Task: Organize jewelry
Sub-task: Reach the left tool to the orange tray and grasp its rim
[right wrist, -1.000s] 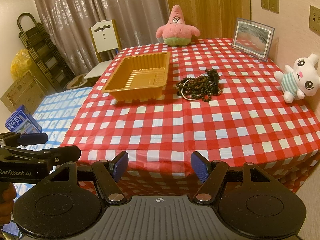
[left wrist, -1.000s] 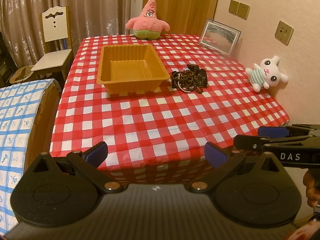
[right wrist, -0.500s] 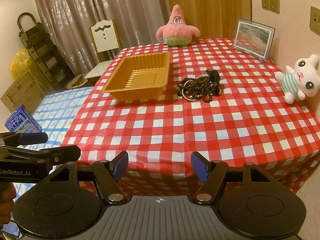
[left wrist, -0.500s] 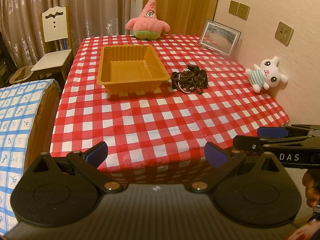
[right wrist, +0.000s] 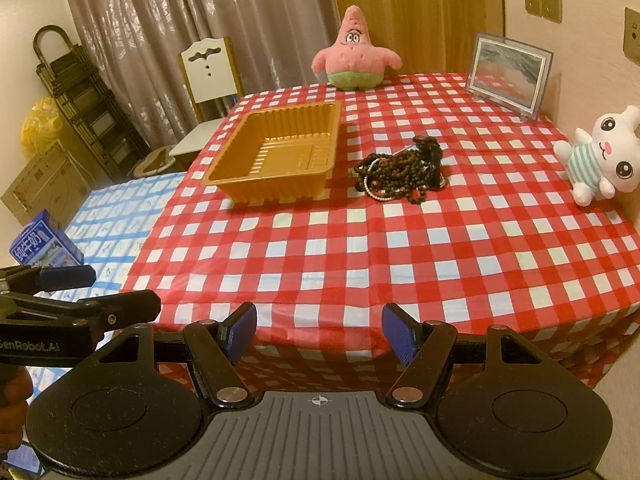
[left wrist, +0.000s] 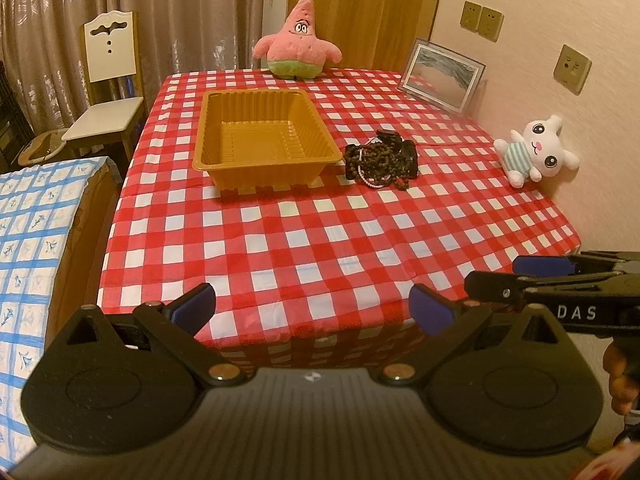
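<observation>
A heap of dark bead necklaces and bracelets (left wrist: pixel 382 162) lies on the red checked tablecloth (left wrist: pixel 312 240), just right of an empty orange plastic tray (left wrist: pixel 262 142). Both also show in the right wrist view: the jewelry heap (right wrist: pixel 402 174) and the tray (right wrist: pixel 280 152). My left gripper (left wrist: pixel 312 310) is open and empty, held in front of the table's near edge. My right gripper (right wrist: pixel 318 334) is open and empty, also short of the near edge. Each gripper shows from the side in the other's view.
A pink starfish plush (left wrist: pixel 298 42) sits at the table's far edge. A framed picture (left wrist: pixel 442 76) and a white bunny plush (left wrist: pixel 534 152) stand along the right wall. A chair (left wrist: pixel 106 96) and a blue checked surface (left wrist: pixel 28 216) with a milk carton (right wrist: pixel 42 246) are at the left.
Both grippers have edged slightly forward toward the table. Their jaws stay open and nothing on the table has moved.
</observation>
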`<action>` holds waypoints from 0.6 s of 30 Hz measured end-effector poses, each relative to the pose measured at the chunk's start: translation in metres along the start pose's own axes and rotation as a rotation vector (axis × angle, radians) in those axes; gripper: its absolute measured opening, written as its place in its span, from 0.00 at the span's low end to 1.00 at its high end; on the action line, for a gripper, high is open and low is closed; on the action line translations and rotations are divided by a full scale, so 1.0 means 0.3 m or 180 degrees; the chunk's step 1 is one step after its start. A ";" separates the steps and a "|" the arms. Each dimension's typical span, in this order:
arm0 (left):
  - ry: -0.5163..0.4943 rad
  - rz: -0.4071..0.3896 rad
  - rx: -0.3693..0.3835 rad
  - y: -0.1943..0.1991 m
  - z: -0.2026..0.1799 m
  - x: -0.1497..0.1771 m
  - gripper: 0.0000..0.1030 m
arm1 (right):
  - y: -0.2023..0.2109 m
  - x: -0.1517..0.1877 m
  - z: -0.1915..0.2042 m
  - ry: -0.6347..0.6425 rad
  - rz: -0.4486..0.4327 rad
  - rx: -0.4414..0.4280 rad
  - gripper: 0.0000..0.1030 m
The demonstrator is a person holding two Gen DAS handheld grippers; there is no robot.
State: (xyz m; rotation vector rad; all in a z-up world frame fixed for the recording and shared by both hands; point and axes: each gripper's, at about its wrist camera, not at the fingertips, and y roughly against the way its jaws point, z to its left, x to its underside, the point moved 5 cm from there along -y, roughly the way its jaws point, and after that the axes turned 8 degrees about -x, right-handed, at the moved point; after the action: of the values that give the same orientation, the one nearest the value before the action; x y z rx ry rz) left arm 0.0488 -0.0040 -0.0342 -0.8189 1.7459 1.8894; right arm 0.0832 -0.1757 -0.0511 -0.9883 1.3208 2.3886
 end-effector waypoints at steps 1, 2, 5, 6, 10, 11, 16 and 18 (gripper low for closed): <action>0.0004 0.0006 -0.0002 -0.003 -0.004 -0.002 1.00 | -0.004 -0.002 -0.009 -0.0019 0.0000 0.0012 0.67; 0.0011 0.0011 -0.0004 -0.006 -0.004 -0.003 1.00 | -0.011 -0.005 -0.018 -0.0045 0.0000 0.0026 0.67; 0.0029 0.0005 -0.0018 -0.022 -0.010 -0.014 1.00 | -0.026 -0.016 -0.051 -0.0100 0.0004 0.0039 0.67; 0.0044 0.0000 -0.0019 -0.049 0.014 -0.019 1.00 | -0.032 -0.019 -0.063 -0.0115 -0.0003 0.0044 0.67; 0.0146 -0.0046 -0.0063 -0.098 0.031 -0.044 0.99 | -0.055 -0.042 -0.113 -0.0176 -0.0047 0.0069 0.67; 0.0178 -0.0048 -0.0079 -0.115 0.038 -0.051 0.99 | -0.063 -0.049 -0.128 -0.0191 -0.0066 0.0068 0.67; 0.0490 -0.0057 -0.0155 -0.209 0.103 -0.087 0.96 | -0.110 -0.098 -0.212 -0.0246 -0.0143 0.0098 0.67; 0.0671 -0.0051 -0.0182 -0.254 0.136 -0.100 0.94 | -0.133 -0.121 -0.251 -0.0281 -0.0151 0.0110 0.67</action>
State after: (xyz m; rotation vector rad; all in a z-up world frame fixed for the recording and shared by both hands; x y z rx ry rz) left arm 0.1167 0.0468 -0.0685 -1.0848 1.8068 1.9088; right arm 0.1635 -0.2108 -0.0807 -0.8840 1.2883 2.3380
